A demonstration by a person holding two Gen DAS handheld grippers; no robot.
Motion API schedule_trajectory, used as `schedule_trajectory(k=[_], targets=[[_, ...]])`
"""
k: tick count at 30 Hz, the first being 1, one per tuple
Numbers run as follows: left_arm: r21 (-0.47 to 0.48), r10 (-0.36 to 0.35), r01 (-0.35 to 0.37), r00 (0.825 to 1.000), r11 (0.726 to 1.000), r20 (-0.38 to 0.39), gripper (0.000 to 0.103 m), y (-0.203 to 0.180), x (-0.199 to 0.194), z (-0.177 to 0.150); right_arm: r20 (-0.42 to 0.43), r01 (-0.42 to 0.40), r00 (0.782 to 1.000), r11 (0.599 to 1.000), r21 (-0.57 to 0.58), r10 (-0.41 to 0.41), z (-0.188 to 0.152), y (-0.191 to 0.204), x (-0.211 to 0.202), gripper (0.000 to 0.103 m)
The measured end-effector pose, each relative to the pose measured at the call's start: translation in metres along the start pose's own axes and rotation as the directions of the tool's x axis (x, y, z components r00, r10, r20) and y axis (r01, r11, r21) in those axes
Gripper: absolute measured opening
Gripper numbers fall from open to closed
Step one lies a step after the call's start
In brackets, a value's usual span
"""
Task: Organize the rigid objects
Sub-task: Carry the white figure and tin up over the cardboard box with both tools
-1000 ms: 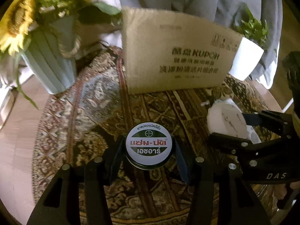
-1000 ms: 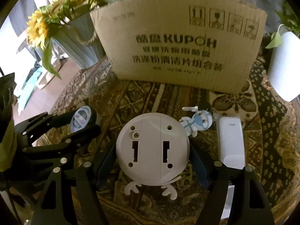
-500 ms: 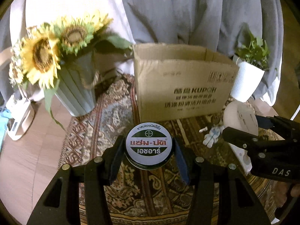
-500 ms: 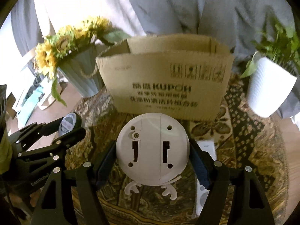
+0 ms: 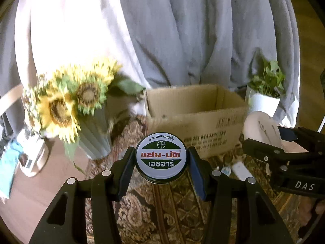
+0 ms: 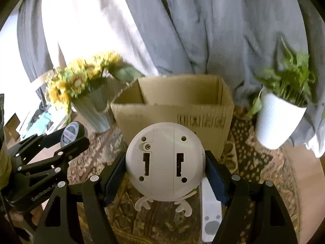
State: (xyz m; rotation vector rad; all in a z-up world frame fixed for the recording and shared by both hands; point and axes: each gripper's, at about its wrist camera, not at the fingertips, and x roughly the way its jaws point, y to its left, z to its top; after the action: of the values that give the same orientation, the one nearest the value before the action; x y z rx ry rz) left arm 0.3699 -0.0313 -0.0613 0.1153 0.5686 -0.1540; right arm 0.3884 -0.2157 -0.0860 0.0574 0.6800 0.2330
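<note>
My left gripper is shut on a round tin with a white, green and red label, held above the patterned table. My right gripper is shut on a round white gadget with small antlers, back side facing the camera. An open cardboard box stands ahead of both, its opening showing; it also shows in the right wrist view. The right gripper with the white gadget appears at the right of the left wrist view, the left gripper with the tin at the left of the right wrist view.
A sunflower vase stands left of the box and a white plant pot right of it. A white remote and a small figurine lie on the patterned cloth. Grey curtains hang behind.
Both grippers have risen with their objects, so the box looks lower and farther and its open top now shows. Both grips are unchanged.
</note>
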Motion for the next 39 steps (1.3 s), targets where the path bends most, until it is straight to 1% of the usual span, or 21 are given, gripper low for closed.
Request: schedule_trajectory(k=[9, 13, 18, 22, 29, 33, 39], targets=[[0.023, 0.007, -0.009, 0.995, 1.0, 0.095, 0.051, -0.001, -0.01, 0.037, 0.103, 0.017, 0.995, 1.0, -0.014, -0.015, 0.032, -0.002, -0.019, 0.075], [0.02, -0.004, 0.001, 0.994, 1.0, 0.111, 0.051, -0.001, -0.007, 0.051, 0.133, 0.019, 0.991, 1.0, -0.011, -0.017, 0.044, -0.003, -0.023, 0.075], [0.017, -0.018, 0.016, 0.994, 1.0, 0.11, 0.051, -0.002, 0.005, 0.067, 0.157, 0.03, 0.987, 1.0, -0.006, -0.029, 0.06, -0.007, -0.022, 0.075], [0.029, -0.026, 0.023, 0.994, 0.999, 0.107, 0.051, -0.003, 0.013, 0.078, 0.163, 0.032, 0.986, 0.999, -0.008, -0.03, 0.072, -0.012, -0.017, 0.075], [0.084, -0.02, 0.01, 0.992, 0.996, 0.122, 0.051, -0.008, 0.027, 0.097, 0.139, 0.033, 0.99, 0.999, -0.023, -0.029, 0.09, -0.024, 0.0, 0.075], [0.09, -0.028, 0.018, 0.994, 0.996, 0.106, 0.051, -0.008, 0.04, 0.105, 0.119, 0.027, 0.993, 1.0, -0.016, -0.025, 0.1, -0.033, 0.011, 0.075], [0.098, -0.03, 0.024, 0.998, 0.995, 0.062, 0.051, -0.007, 0.066, 0.115, 0.09, 0.03, 0.996, 0.999, -0.031, -0.027, 0.113, -0.035, 0.031, 0.075]])
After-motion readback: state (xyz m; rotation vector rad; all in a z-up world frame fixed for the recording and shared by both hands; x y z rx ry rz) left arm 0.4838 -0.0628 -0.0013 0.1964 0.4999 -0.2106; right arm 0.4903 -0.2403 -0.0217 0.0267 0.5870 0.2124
